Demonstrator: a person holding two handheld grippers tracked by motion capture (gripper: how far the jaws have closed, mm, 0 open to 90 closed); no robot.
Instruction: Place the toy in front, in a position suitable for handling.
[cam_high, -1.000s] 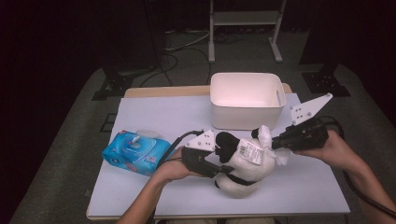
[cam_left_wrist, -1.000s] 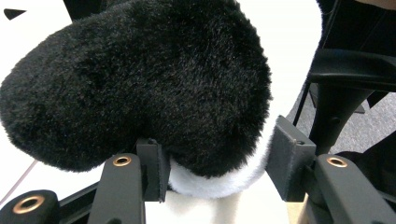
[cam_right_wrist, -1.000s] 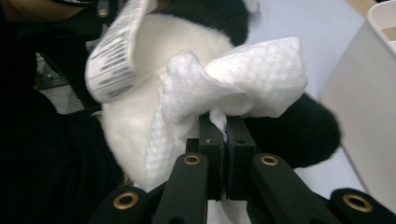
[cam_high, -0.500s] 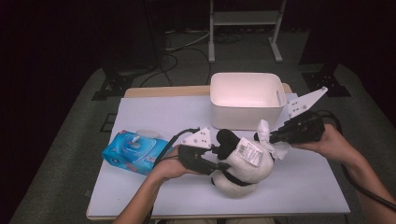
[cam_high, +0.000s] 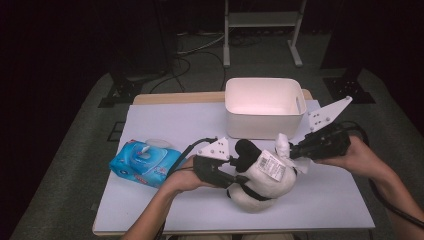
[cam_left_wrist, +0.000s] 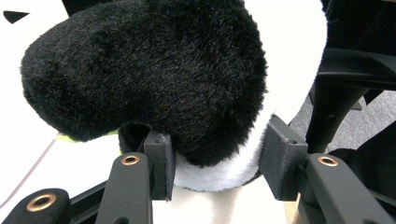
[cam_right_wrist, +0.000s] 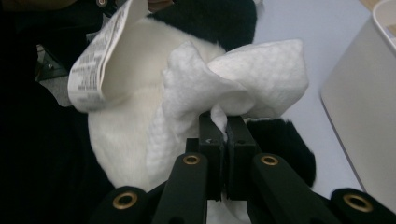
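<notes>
High view, step: a person is wiping a plush toy (cam_high: 262, 182) lying on the tabletop (cam_high: 165, 120) in front of the bin (cam_high: 263, 107).
Left gripper (cam_high: 239, 177): jaws have just been closing, now pinching the toy's black limb (cam_left_wrist: 154, 74), steadying it.
Right gripper (cam_right_wrist: 223, 140): pressed together, pinching a wet wipe (cam_right_wrist: 243, 88), reaching level across the toy.
Next move: probably rubbing the white fur; contact is hard to judge.
Pack of wipes (cam_high: 145, 162): lying at the left.

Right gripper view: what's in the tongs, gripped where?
The right tongs are shut on a white wipe, pinching a bunched fold at its lower edge, against the plush toy.
</notes>
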